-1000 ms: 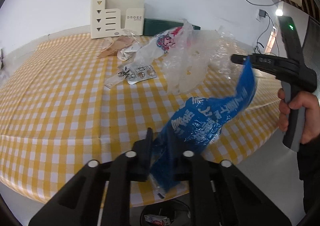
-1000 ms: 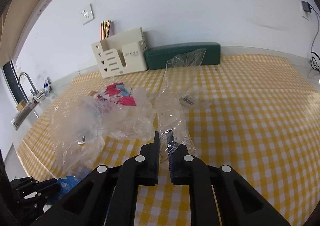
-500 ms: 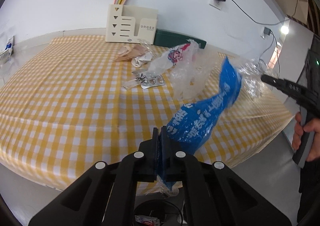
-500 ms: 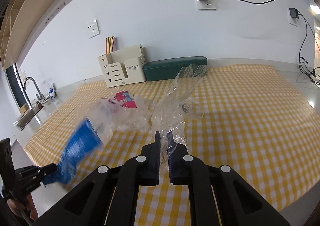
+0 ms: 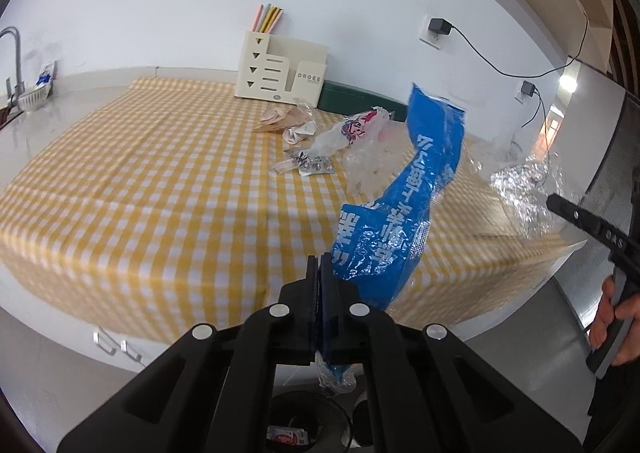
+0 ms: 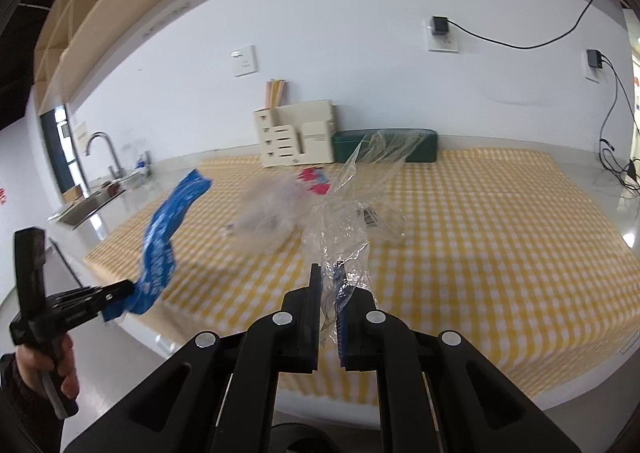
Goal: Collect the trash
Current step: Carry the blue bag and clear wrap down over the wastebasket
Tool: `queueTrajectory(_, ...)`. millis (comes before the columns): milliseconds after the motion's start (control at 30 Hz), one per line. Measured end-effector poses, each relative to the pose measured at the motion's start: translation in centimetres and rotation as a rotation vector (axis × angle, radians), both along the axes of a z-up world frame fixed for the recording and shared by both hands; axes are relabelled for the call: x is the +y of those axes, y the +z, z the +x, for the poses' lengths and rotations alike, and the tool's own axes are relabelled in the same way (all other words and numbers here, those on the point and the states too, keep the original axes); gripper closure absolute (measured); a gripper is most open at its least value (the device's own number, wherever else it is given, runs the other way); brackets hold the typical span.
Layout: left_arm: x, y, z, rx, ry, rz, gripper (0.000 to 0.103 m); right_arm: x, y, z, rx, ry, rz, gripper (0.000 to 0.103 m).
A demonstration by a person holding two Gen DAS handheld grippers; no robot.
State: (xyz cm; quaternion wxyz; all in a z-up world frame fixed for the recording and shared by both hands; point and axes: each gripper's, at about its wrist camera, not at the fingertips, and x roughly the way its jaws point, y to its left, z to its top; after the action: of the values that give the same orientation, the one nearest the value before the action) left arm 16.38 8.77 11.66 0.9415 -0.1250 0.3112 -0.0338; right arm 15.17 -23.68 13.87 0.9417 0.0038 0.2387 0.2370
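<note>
Blue bag [image 5: 404, 209] being pinched by left gripper [image 5: 320, 277], clear wrap [image 6: 348, 229] by right gripper [image 6: 329, 285]; both best released directly over bin [image 5: 304, 425].

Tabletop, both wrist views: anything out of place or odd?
Only the expected litter: crumpled clear plastic, a foil blister pack and brown paper scraps strewn on the checked tablecloth near the white organizer. Nothing looks spilled or damaged.

A: What stands along the table's [image 5: 160, 173] far edge?

B: A cream desk organizer [image 5: 280, 71] holding what may be pencils [image 5: 269, 17], touching a green case [image 6: 386, 145]. A sink faucet [image 6: 100, 151] stands beyond the left edge.
</note>
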Motion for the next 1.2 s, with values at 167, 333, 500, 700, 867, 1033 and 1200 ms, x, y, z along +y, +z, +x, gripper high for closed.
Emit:
queueTrajectory(167,0.4,0.0,-3.5,-0.011,0.0,-0.005,0.101,0.6,-0.8,-4.0,0.04,0.062,0.025,0.092)
queueTrajectory(333,0.7,-0.7,-6.9,-0.001,0.001,-0.012,0.101,1.4,-2.4,-7.5,0.065,0.115,0.029,0.092)
queueTrajectory(500,0.8,-2.4,-9.8,0.026,0.007,-0.014,0.101,1.9,-4.9,-10.0,0.096,0.139,0.015,0.092)
queueTrajectory(700,0.3,-5.5,-12.4,0.07,0.001,0.01,0.101,2.7,-8.8,-12.1,0.171,0.177,0.001,0.092)
queueTrajectory(867,-0.6,-9.0,-13.4,0.142,-0.019,0.005,0.101,3.4,-12.2,-12.5,0.246,0.197,-0.011,0.092)
queueTrajectory(1033,-2.1,-12.7,-12.8,0.229,-0.044,0.013,0.101,3.6,-16.1,-11.7,0.338,0.196,-0.019,0.092)
queueTrajectory(1200,-3.1,-17.1,-11.3,0.333,-0.066,0.015,0.101,3.9,-19.8,-9.6,0.427,0.179,-0.021,0.092)
